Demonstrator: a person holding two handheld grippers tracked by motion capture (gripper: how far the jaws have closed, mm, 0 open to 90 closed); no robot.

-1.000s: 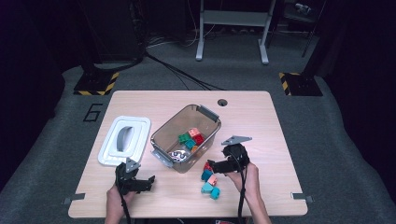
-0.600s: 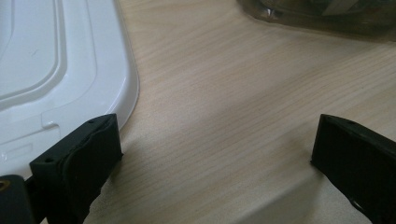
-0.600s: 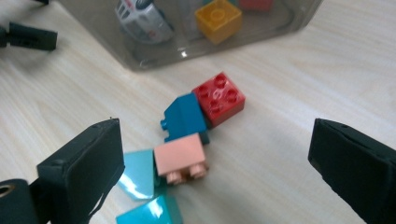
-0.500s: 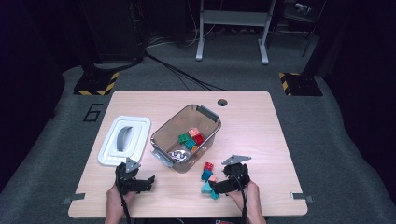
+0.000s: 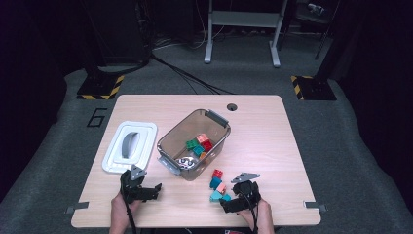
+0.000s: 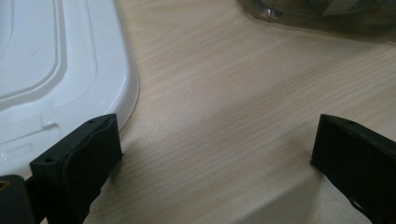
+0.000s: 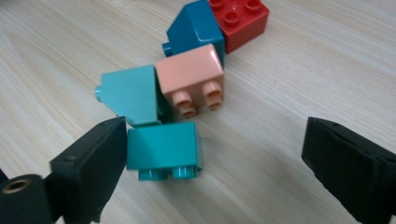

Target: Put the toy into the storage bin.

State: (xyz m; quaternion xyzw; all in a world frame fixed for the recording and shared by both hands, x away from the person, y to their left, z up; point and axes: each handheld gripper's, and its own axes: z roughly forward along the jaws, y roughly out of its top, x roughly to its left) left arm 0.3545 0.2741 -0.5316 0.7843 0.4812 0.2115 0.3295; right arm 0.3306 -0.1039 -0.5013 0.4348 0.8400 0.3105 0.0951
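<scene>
1. A teal block (image 7: pixel 164 150) is being touched on one side by the near jaw of the right gripper (image 7: pixel 215 163), while the far jaw is standing well away from it; the jaws are being held wide apart, gripping nothing.
2. Just beyond that block, a lighter teal block (image 7: pixel 130 95) and a pink block (image 7: pixel 190 77) are lying side by side, studs pointing sideways.
3. Farther ahead of the right gripper, a dark blue block (image 7: pixel 191 30) is being pressed against a red block (image 7: pixel 238 21).
4. In the high view, the same cluster of blocks (image 5: pixel 218 185) is seen lying on the table (image 5: pixel 272 146) just ahead of the right gripper (image 5: pixel 229 204), near the table's front edge.
5. A clear bin (image 5: pixel 170 141), holding more coloured blocks, is standing beyond the cluster.
6. The left gripper (image 6: pixel 215 154) is being held low over bare wood, its jaws spread wide with nothing between them.
7. A white lid (image 6: pixel 51 70) is lying just beside one jaw of the left gripper, and the bin's edge (image 6: pixel 317 18) is showing farther ahead.
</scene>
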